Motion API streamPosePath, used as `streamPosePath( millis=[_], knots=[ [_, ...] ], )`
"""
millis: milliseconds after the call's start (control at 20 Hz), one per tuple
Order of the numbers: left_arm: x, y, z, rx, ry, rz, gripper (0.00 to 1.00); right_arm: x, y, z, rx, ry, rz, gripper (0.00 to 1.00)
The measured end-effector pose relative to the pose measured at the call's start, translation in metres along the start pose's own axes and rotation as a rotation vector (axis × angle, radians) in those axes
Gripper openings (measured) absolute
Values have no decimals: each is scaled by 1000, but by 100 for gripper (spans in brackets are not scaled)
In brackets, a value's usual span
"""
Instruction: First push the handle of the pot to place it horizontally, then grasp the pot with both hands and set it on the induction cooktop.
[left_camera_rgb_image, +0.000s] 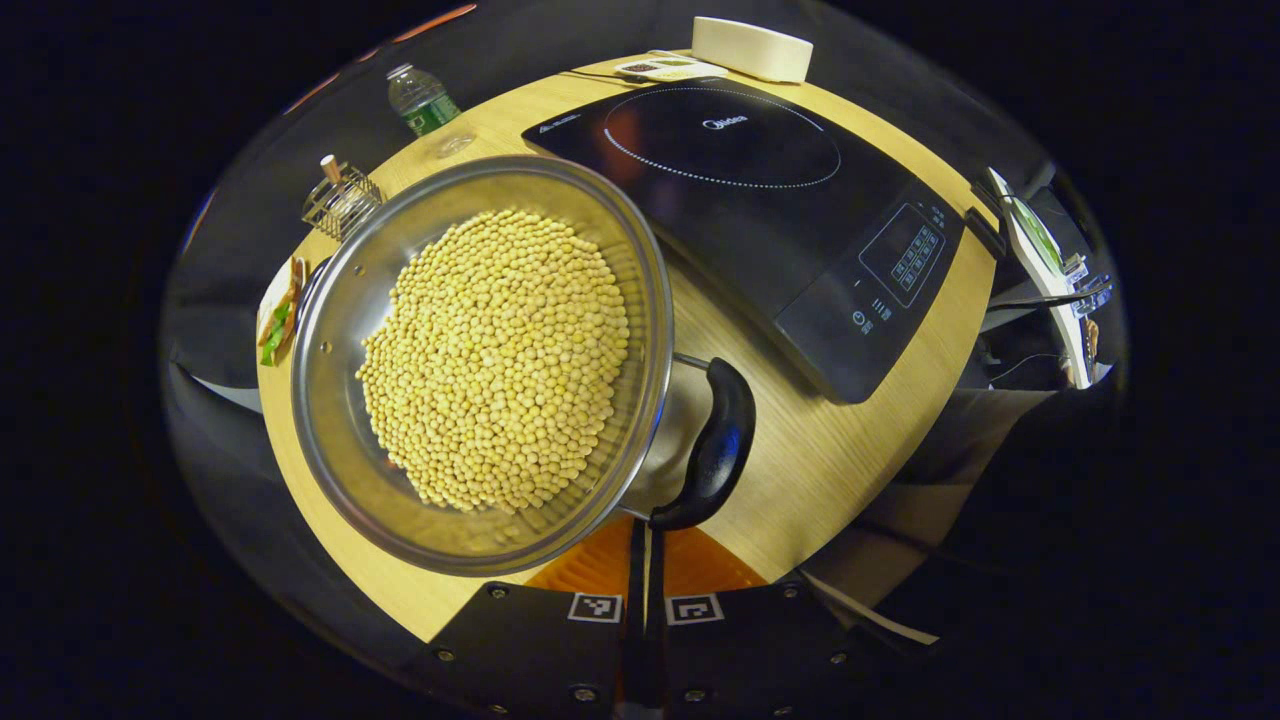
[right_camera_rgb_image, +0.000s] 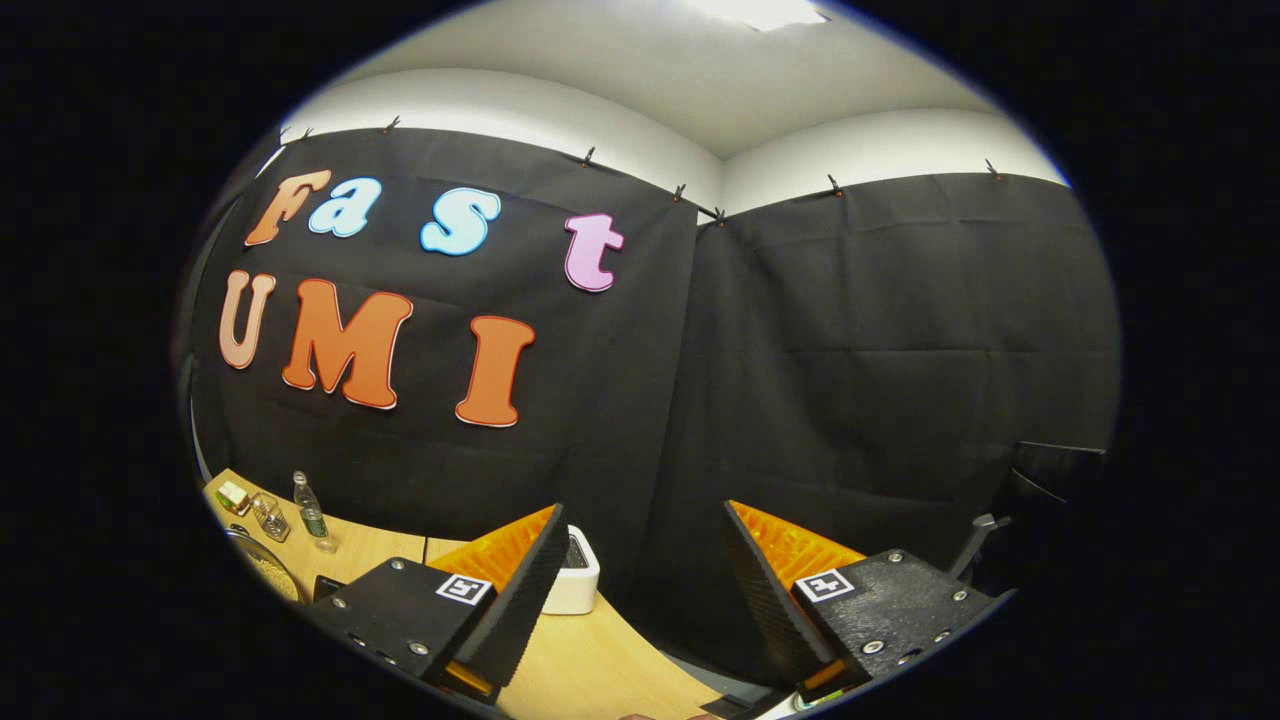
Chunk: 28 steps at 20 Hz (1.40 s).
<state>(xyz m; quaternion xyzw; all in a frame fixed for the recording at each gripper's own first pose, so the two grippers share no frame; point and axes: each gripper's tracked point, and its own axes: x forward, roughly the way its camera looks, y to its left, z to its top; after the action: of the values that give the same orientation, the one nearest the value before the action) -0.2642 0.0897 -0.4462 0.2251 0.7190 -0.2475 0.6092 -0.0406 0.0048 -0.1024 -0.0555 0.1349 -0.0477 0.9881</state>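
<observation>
The round stainless-steel pot (left_camera_rgb_image: 480, 365), filled with yellow soybeans (left_camera_rgb_image: 497, 358), is seen on the light wooden desk (left_camera_rgb_image: 800, 450) just beside the black induction cooktop (left_camera_rgb_image: 760, 210). The left gripper's (left_camera_rgb_image: 645, 560) jaws are pressed together at the pot's curved black handle (left_camera_rgb_image: 715, 450). The right gripper's (right_camera_rgb_image: 640, 570) jaws are spread, nothing between them.

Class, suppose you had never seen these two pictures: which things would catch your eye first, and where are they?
A steel pot heaped with yellow beans sits on the wooden table, its black handle by the left gripper. The black induction cooktop lies beyond it. The right gripper hangs open before the booth's wall.
</observation>
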Motion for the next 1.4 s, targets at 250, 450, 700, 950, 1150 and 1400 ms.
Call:
streamPosePath(
  millis=[250,450,700,950,1150,1400],
  knots=[
    [7,-13,28,-33,-38,-45,1,-1,-2,-5,17,11,-16,95],
    [11,-21,53,-94,-78,-85,1,-1,2,-7,13,22,-17,95],
    [15,-23,82,-146,-123,-98,1,2,9,-10,18,29,-10,95],
    [18,-21,109,-171,-166,-76,1,5,23,-14,33,38,19,95],
    [15,-19,126,-207,-193,-62,1,10,29,-19,33,50,42,95],
    [20,-10,150,-264,-228,-50,0,13,29,-23,30,56,53,95]
  ],
)
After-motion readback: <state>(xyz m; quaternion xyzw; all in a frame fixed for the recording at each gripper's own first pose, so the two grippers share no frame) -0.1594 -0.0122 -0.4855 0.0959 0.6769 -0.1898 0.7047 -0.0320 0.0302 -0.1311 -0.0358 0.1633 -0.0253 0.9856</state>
